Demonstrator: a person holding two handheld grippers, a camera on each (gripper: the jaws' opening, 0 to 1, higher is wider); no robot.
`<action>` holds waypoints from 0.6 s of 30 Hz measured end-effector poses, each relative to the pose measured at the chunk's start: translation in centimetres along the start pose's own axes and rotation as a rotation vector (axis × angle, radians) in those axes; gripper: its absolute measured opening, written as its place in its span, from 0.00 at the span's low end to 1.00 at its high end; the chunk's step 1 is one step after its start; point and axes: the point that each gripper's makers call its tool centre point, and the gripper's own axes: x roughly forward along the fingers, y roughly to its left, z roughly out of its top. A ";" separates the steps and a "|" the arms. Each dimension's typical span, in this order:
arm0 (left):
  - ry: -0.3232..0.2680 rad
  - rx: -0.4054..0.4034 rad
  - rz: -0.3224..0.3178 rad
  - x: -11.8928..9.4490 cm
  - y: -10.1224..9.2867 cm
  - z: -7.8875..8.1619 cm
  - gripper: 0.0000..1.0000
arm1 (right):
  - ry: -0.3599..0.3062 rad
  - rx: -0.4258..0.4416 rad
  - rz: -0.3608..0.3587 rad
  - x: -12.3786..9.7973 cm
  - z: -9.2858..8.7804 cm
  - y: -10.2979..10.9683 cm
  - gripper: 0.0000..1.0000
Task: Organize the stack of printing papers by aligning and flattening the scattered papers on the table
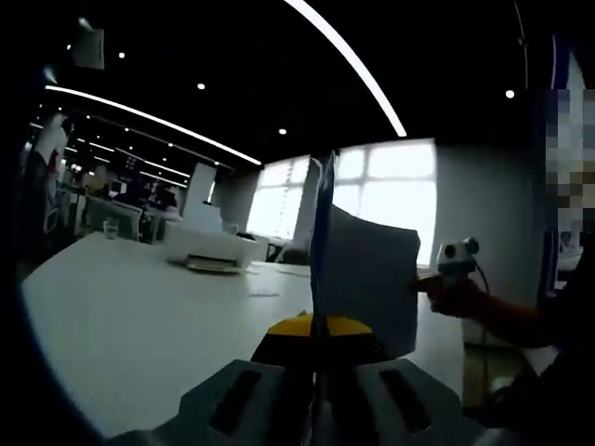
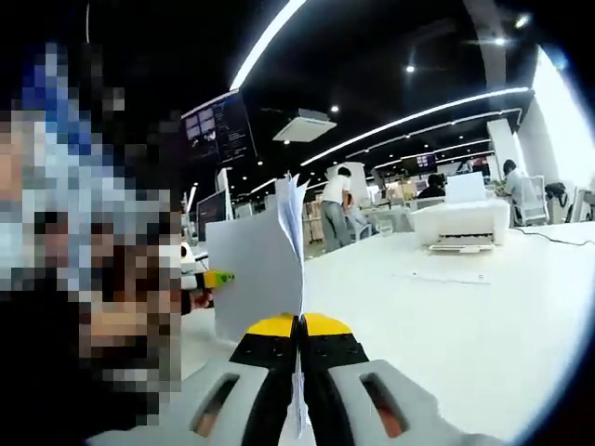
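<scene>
I had the left gripper [image 1: 321, 358] and right gripper [image 2: 299, 358] each clamped on an edge of the paper stack [image 1: 367, 279], held upright above the desk [image 1: 139, 316], mid-alignment, I judged; next called for tapping it square.

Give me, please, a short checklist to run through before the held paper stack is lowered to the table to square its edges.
1. Left gripper shut on the paper stack: ok.
2. Right gripper shut on the stack: ok.
3. Stack held upright above the table: ok.
4. Sheets aligned: not ok, they fan apart at the top in the right gripper view.
5. Bare table near the stack, printer far off: ok.
6. Bottom edge flush: cannot tell.
</scene>
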 end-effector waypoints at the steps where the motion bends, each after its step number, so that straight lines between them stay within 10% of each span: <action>1: 0.001 -0.004 -0.002 0.0 0.0 0.0 0.06 | -0.004 0.005 -0.002 0.0 0.1 0.0 0.00; 18: 0.062 -0.065 -0.003 0.1 0.2 -0.1 0.06 | -0.003 0.110 0.035 -0.1 0.8 0.6 0.00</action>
